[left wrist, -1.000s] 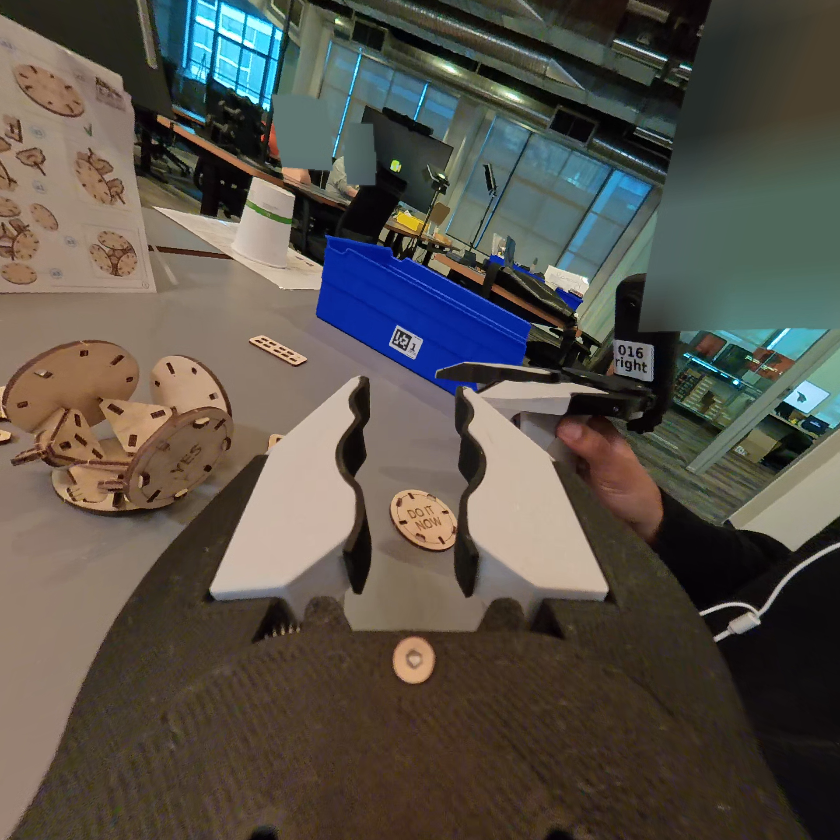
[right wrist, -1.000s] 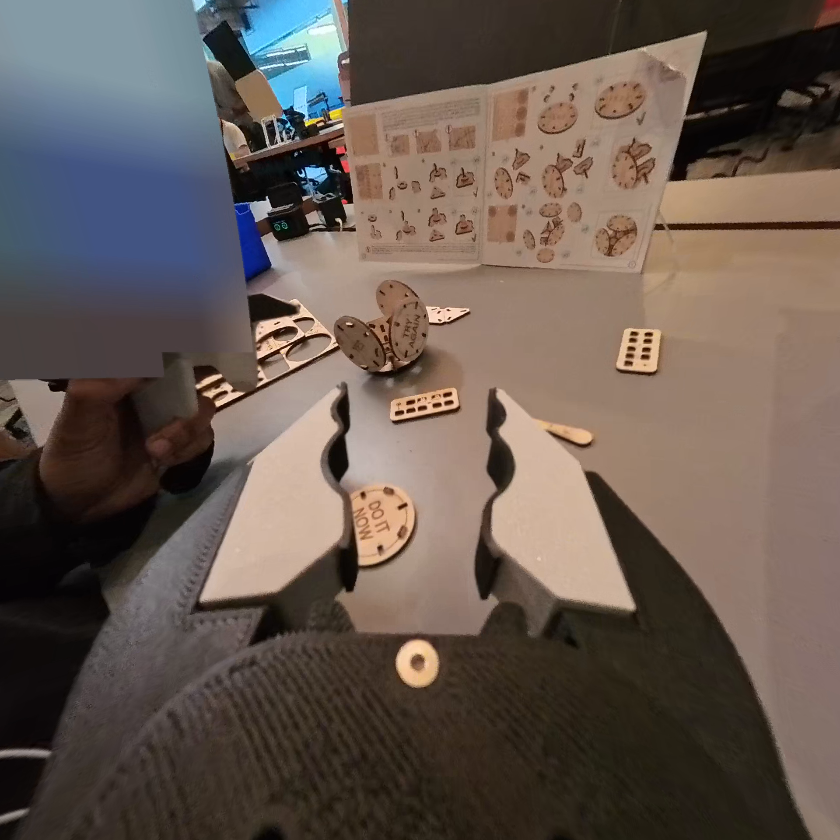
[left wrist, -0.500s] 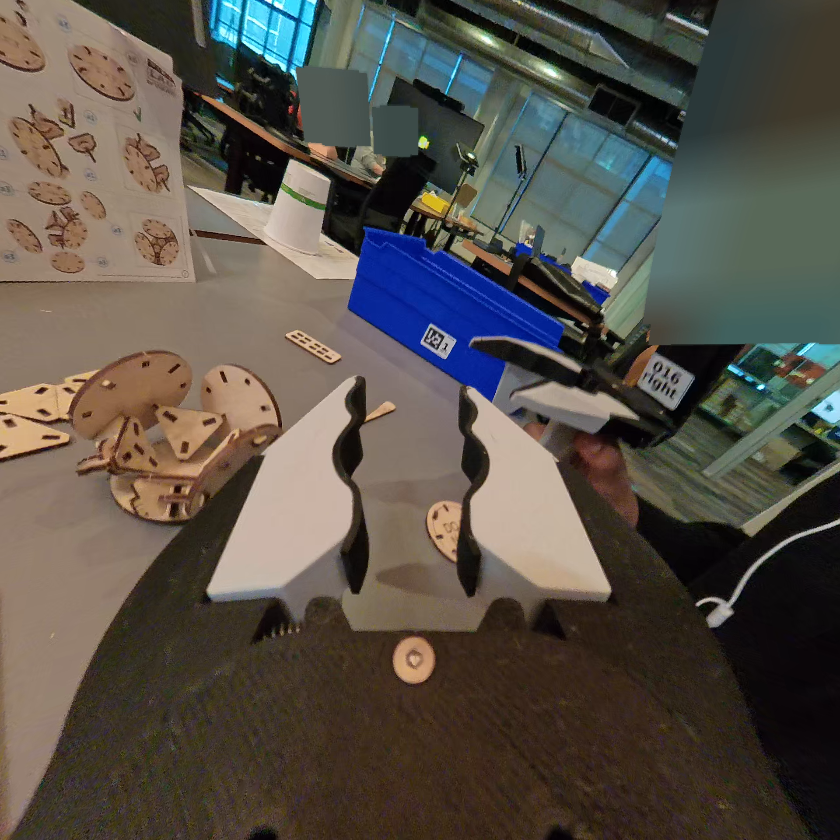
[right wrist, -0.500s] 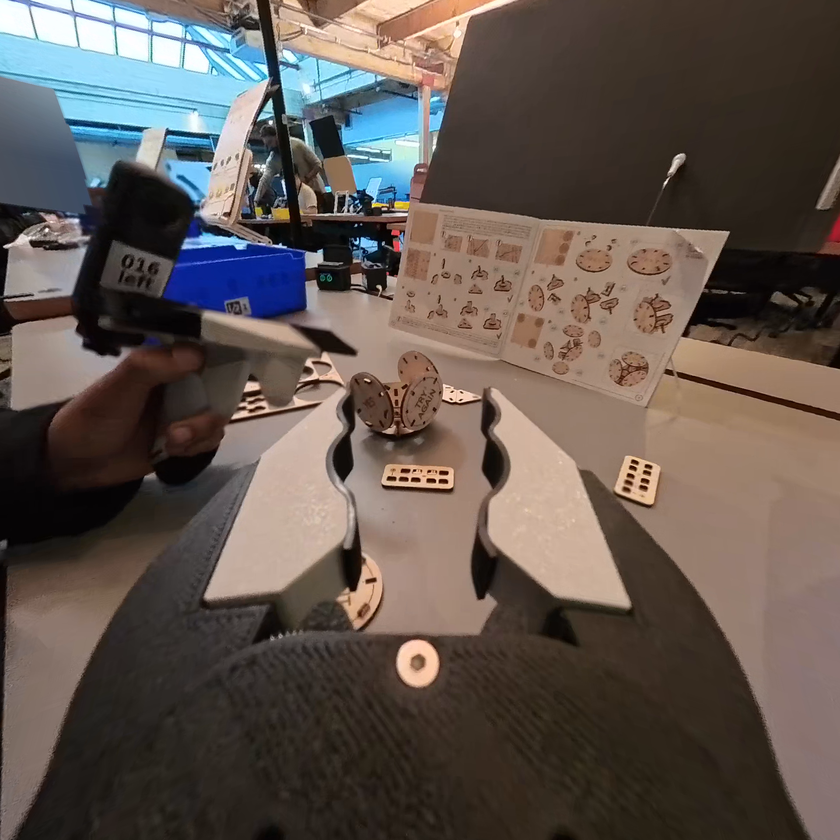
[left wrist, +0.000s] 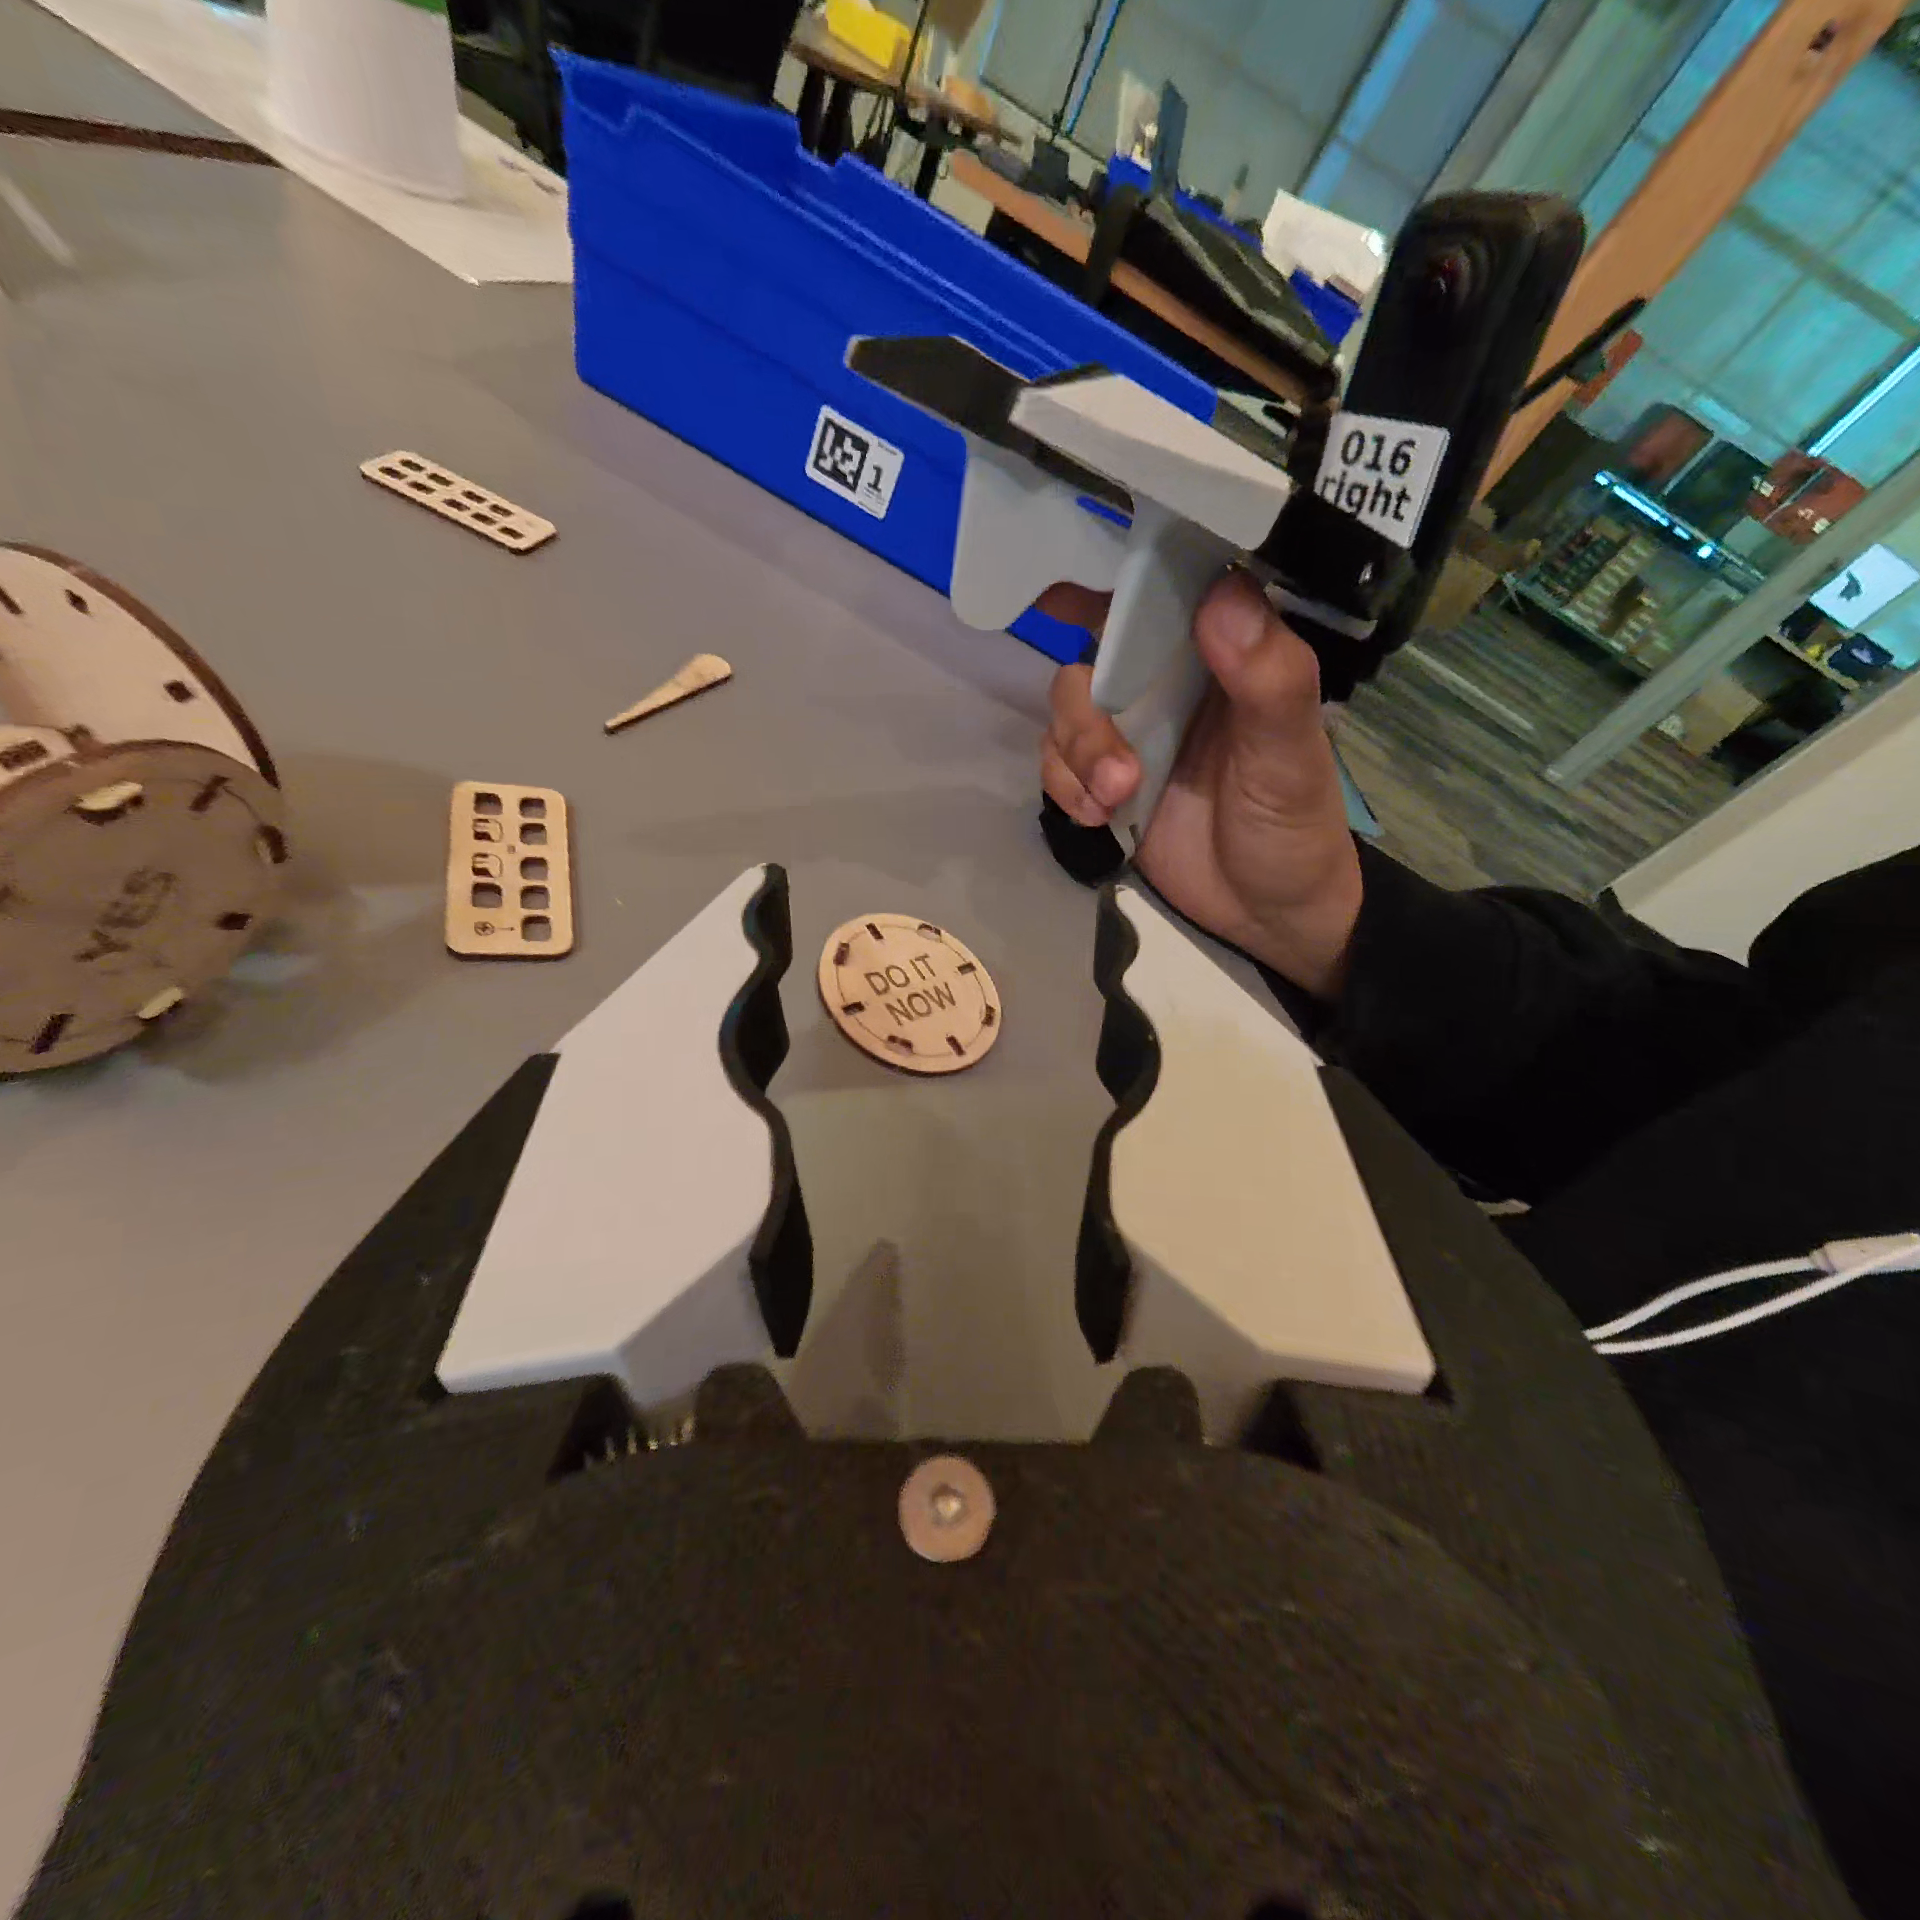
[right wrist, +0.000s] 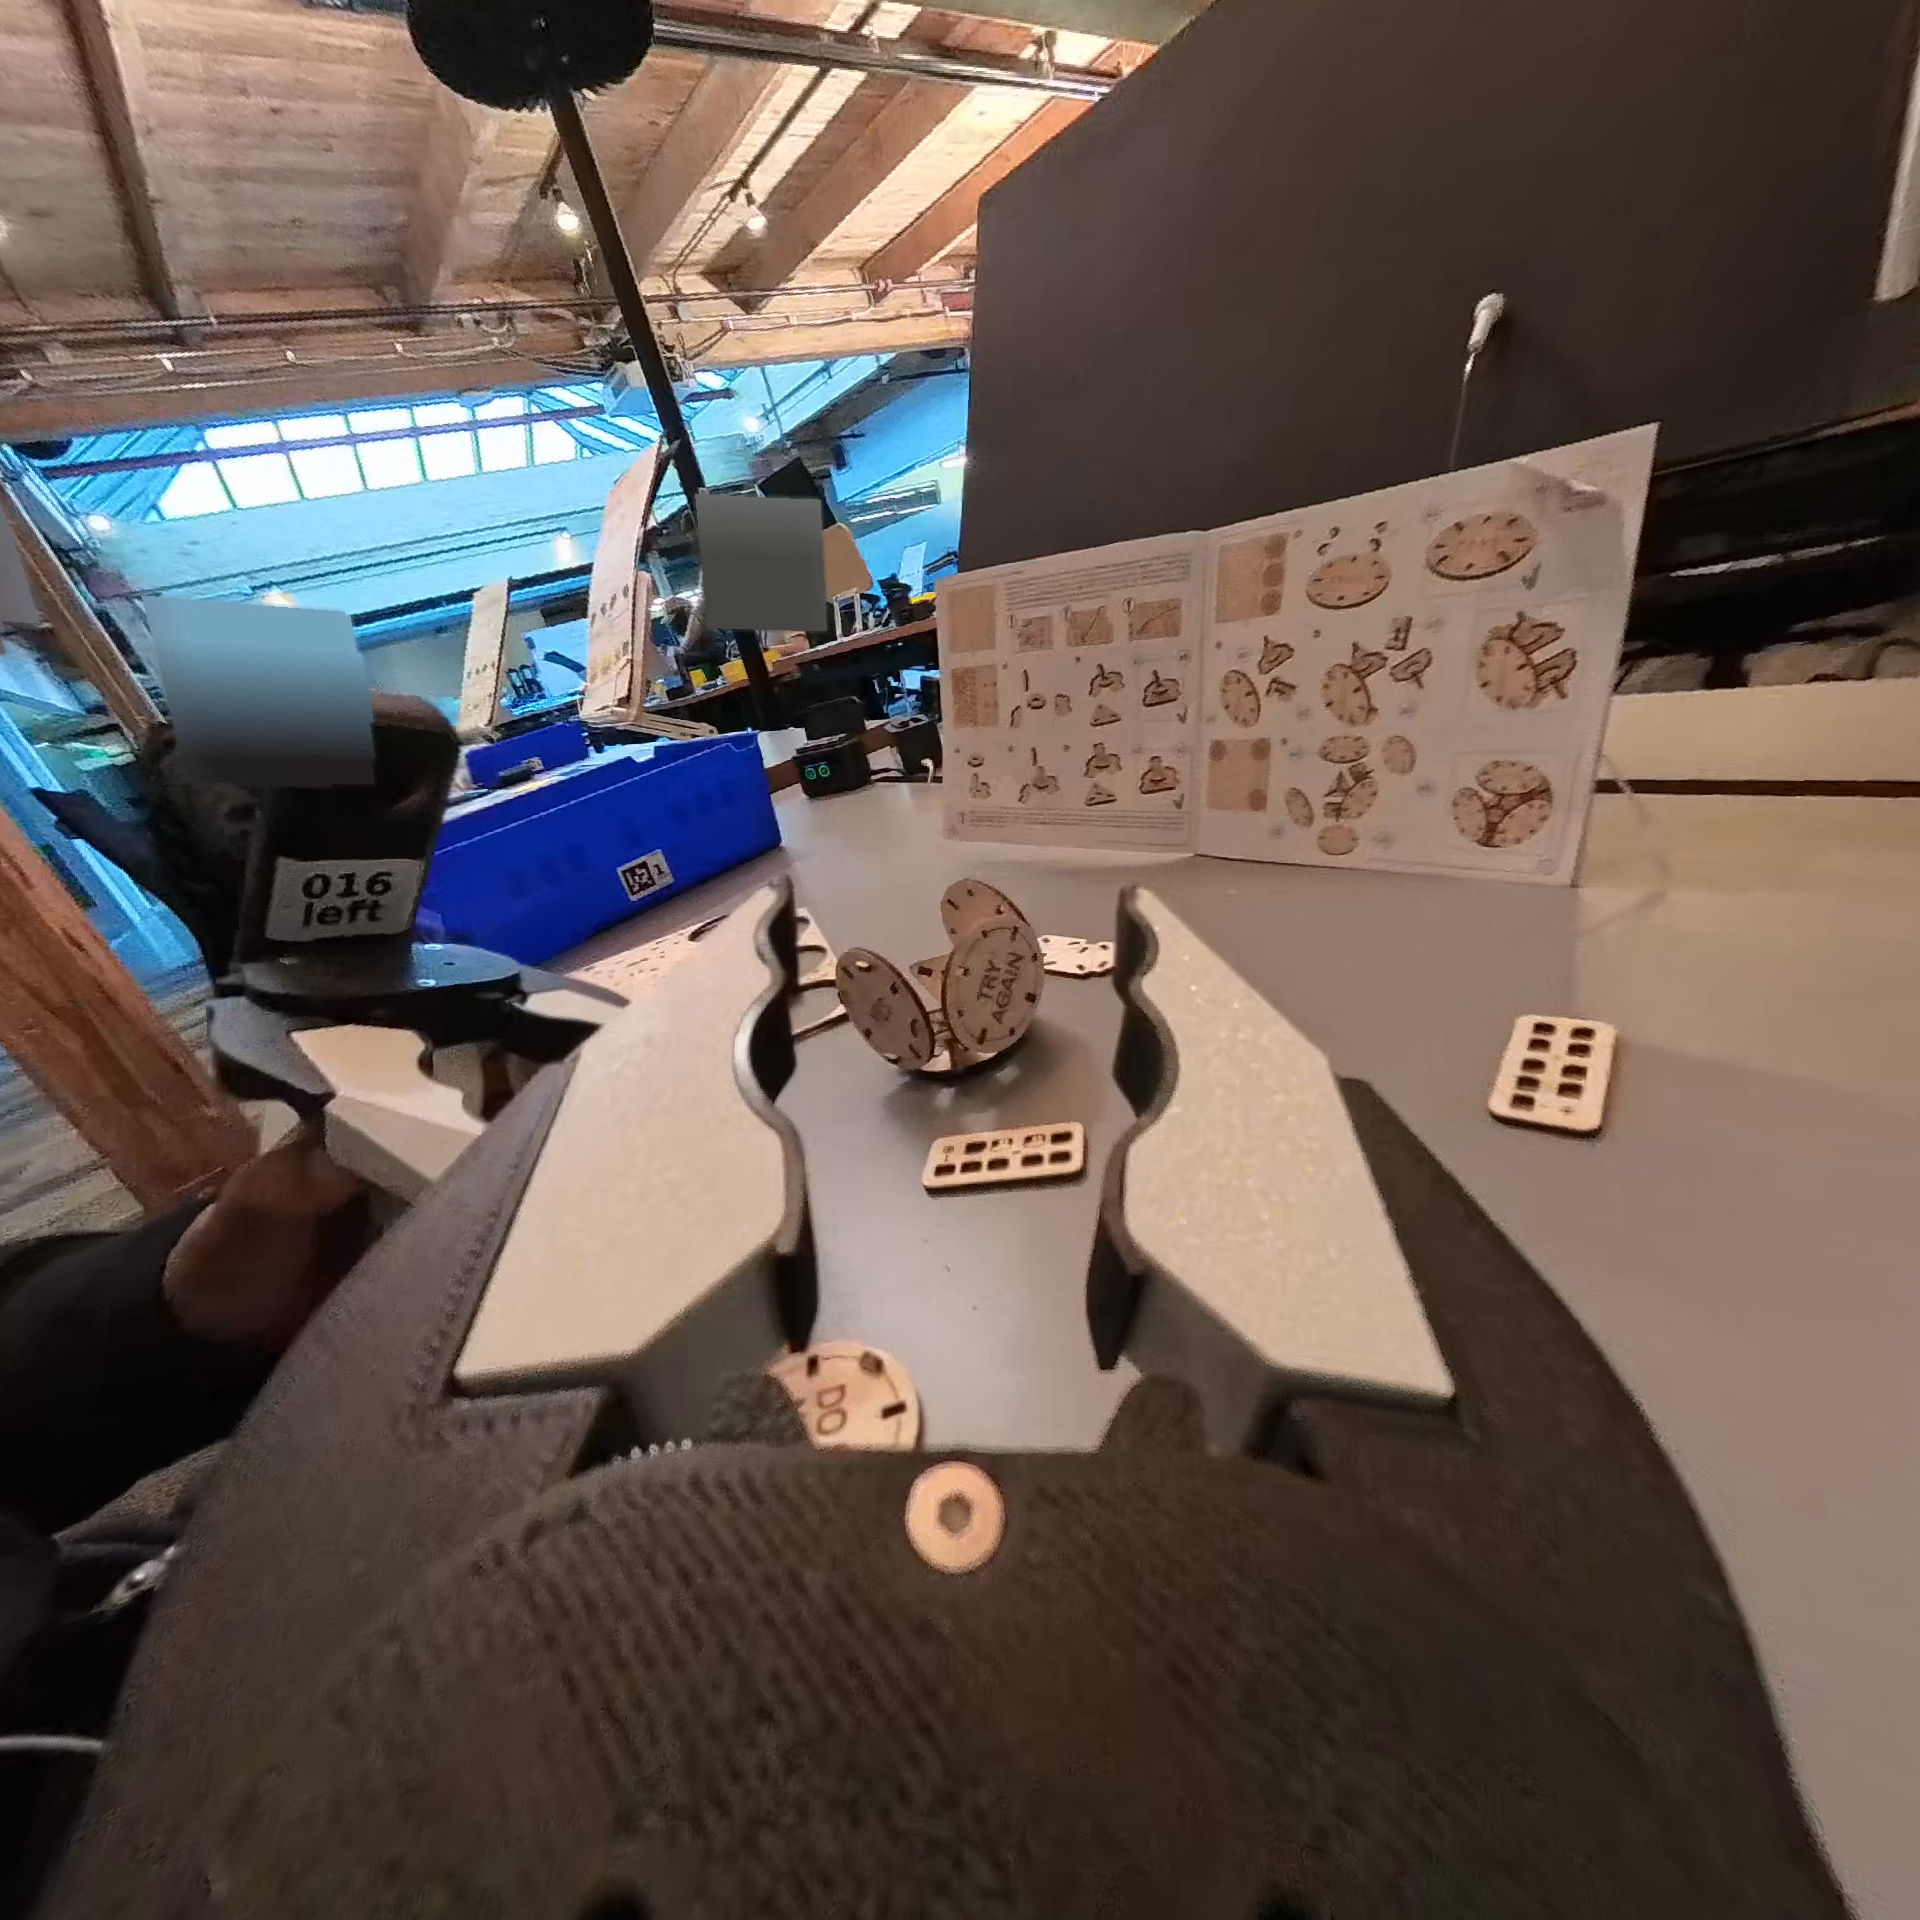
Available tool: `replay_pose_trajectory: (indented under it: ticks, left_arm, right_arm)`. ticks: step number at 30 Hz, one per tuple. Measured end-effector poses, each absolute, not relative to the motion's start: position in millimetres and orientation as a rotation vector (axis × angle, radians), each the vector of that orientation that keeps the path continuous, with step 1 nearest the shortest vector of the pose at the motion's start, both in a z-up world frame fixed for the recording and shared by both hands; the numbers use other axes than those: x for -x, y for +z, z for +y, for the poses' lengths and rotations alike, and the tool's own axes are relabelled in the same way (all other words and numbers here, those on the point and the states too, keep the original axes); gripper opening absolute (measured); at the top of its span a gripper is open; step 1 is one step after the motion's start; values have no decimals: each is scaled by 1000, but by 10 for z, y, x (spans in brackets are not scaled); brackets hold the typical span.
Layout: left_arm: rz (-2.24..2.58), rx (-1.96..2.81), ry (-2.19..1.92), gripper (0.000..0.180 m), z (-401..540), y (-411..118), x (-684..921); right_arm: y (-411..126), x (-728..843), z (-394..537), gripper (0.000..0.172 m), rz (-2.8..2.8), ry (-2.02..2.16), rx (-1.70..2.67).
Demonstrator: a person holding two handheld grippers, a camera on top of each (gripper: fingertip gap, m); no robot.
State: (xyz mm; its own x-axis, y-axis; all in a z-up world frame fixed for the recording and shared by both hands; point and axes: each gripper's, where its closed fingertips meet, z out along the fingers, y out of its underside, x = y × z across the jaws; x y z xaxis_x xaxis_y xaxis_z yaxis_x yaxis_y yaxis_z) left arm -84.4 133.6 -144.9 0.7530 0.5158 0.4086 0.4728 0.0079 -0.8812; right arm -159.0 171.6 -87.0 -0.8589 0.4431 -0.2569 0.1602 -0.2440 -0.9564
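Currently left claw point(left wrist: 940, 904) released over disc point(left wrist: 909, 992) near counter point(left wrist: 312, 343) edge; right claw point(right wrist: 951, 935) released, raised; centre disc before pinching.

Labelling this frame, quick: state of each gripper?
Left gripper: open, holding nothing; round engraved wooden disc lies on the grey table between its fingers, untouched.
Right gripper: open, holding nothing.

A round wooden disc point(left wrist: 909, 992) is lying on the grey counter point(left wrist: 312, 312), showing engraved words. A face of the wooden disc assembly point(right wrist: 992, 982) is bearing engraved words too. White stickers with printed characters are sitting on one black camera housing point(left wrist: 1475, 312) and another point(right wrist: 343, 821). A blue bin point(left wrist: 727, 343) is carrying a square-code sticker point(left wrist: 854, 462). The print on the instruction sheet point(right wrist: 1278, 686) is reading too small.
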Motion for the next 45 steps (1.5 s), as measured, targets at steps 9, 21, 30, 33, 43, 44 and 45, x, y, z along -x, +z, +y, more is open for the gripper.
replay_pose_trajectory:
  ticks: [9,21,30,33,43,44,45]
  left_arm:
    - [-763,1644,79,53,1393,-1428,748]
    - [-764,1635,76,53,1435,-1299,932]
    - [-762,1701,313,56,1014,-943,1618]
    - [-791,1635,383,58,661,-885,1833]
    - [-1021,1833,236,115,368,-1739,2061]
    - [-996,1855,211,119,415,-1761,2015]
    - [-969,1881,180,119,463,-1777,1958]
  right_arm:
    - [-858,1550,1711,59,-1794,2216,717]
    - [-855,1615,1780,60,-1763,2244,778]
    - [-801,1588,1790,74,-1732,2257,704]
    - [-830,1546,1705,76,-1781,2201,642]
    - [-871,1610,1657,74,-1809,2164,665]
    - [-868,1621,1664,74,-1805,2170,673]
    - [-866,1627,1671,74,-1801,2177,679]
